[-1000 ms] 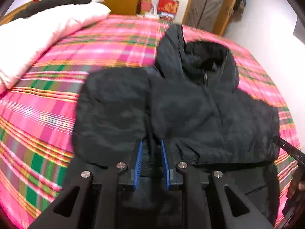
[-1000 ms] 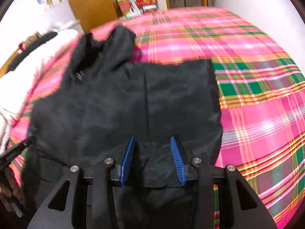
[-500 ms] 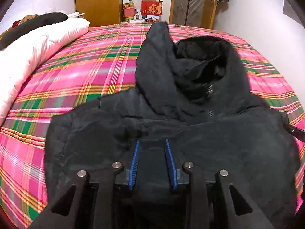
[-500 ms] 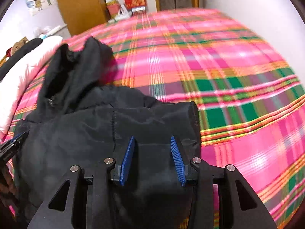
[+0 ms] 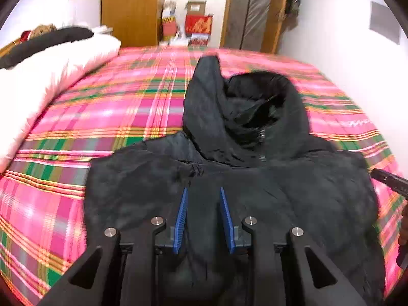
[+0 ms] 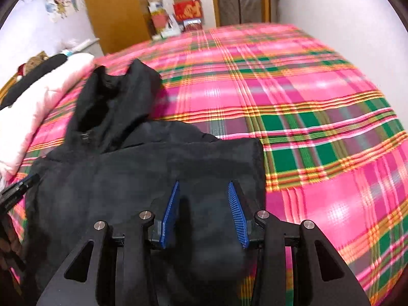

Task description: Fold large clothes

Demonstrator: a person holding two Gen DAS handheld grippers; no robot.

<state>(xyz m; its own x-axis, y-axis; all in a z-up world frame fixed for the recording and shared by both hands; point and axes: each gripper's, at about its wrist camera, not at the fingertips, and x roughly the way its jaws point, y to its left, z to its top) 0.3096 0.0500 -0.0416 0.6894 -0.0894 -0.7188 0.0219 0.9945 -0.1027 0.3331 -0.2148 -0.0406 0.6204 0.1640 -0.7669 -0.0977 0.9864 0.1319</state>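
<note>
A black hooded jacket [image 5: 293, 191] lies front-up on a pink plaid bedspread [image 5: 114, 107], its hood [image 5: 255, 107] pointing toward the far end of the bed. My left gripper [image 5: 202, 191] sits over the jacket's left half, with dark fabric bunched between its blue pads. My right gripper [image 6: 204, 185] is over the jacket's [image 6: 114, 178] right half, near its right edge, with a thick fold of the same fabric between its pads. Each view catches the tip of the other gripper at its side edge. The hem is hidden under the grippers.
A white duvet [image 5: 51, 71] with a dark item on top lies along the bed's left side. Beyond the bed stand a wooden wardrobe [image 5: 132, 7], stacked boxes [image 5: 199, 23] and a door. A white wall [image 5: 344, 25] runs along the right. Bare bedspread [image 6: 306, 102] stretches right of the jacket.
Both grippers carried the jacket's lower part up toward the hood, so the visible body is shorter. The left pads stand a little wider apart than a second ago.
</note>
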